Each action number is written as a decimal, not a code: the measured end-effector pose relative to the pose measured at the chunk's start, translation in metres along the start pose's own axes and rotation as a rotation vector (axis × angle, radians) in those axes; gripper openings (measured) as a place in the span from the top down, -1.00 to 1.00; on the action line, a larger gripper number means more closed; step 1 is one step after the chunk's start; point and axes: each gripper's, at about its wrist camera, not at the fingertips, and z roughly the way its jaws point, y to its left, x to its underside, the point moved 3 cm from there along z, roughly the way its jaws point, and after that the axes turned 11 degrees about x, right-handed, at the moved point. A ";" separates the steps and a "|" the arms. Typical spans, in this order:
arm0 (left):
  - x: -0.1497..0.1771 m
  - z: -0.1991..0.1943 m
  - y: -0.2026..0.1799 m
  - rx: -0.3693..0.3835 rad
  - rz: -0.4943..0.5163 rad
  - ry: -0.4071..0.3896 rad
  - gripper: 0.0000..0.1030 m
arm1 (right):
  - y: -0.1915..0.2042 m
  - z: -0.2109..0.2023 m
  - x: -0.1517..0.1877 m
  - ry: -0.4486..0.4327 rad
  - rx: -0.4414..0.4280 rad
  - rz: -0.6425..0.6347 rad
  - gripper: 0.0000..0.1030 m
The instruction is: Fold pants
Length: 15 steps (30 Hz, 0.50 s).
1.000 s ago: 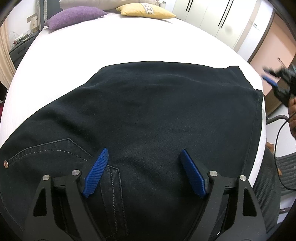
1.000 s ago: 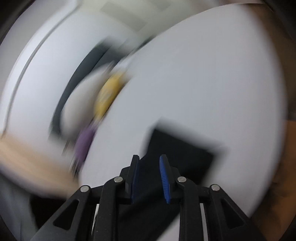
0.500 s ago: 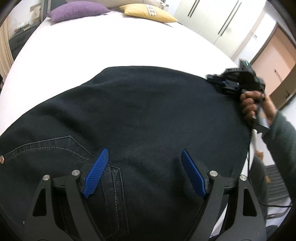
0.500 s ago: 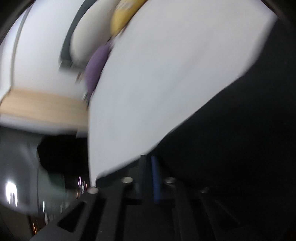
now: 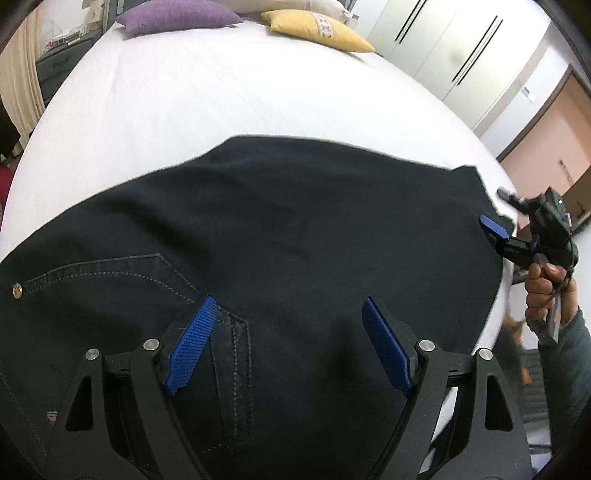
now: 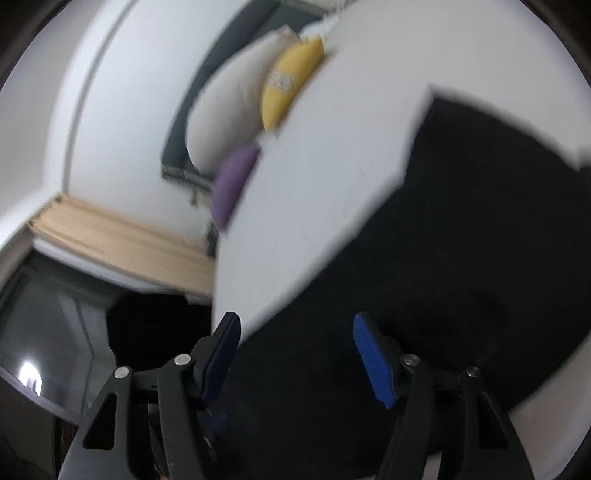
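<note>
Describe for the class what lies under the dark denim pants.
The dark denim pants lie spread flat on the white bed sheet, which shows on the far side of them. Whatever sits beneath the cloth itself is covered and cannot be seen.

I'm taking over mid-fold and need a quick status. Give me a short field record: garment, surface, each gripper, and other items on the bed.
garment: dark pants spread flat, back pocket stitching near the left gripper
surface: white bed
left gripper: open, jaws wide apart over the pocket area, holding nothing
right gripper: open, at the pants' far edge by the mattress side; view is blurred
right hand: on the gripper handle
pillows: purple pillow and yellow pillow at the head of the bed
</note>
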 end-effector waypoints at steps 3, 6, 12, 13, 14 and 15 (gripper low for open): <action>0.005 -0.004 0.004 -0.005 0.007 -0.009 -0.57 | -0.067 -0.018 -0.027 -0.086 0.038 0.190 1.00; 0.009 -0.007 0.010 -0.004 0.002 -0.019 -0.57 | -0.114 -0.063 -0.056 -0.264 0.120 0.309 1.00; 0.022 -0.005 0.000 -0.044 0.028 -0.024 -0.59 | -0.062 -0.091 -0.048 -0.306 0.025 0.191 0.23; 0.022 -0.003 -0.002 -0.047 0.028 -0.025 -0.60 | -0.038 -0.080 -0.039 -0.266 -0.020 0.128 0.19; 0.022 -0.002 -0.002 -0.047 0.026 -0.028 -0.61 | -0.017 -0.062 -0.033 -0.234 -0.048 0.086 0.01; 0.022 0.002 -0.007 -0.046 0.023 -0.032 -0.61 | 0.000 -0.045 -0.022 -0.187 -0.082 0.051 -0.15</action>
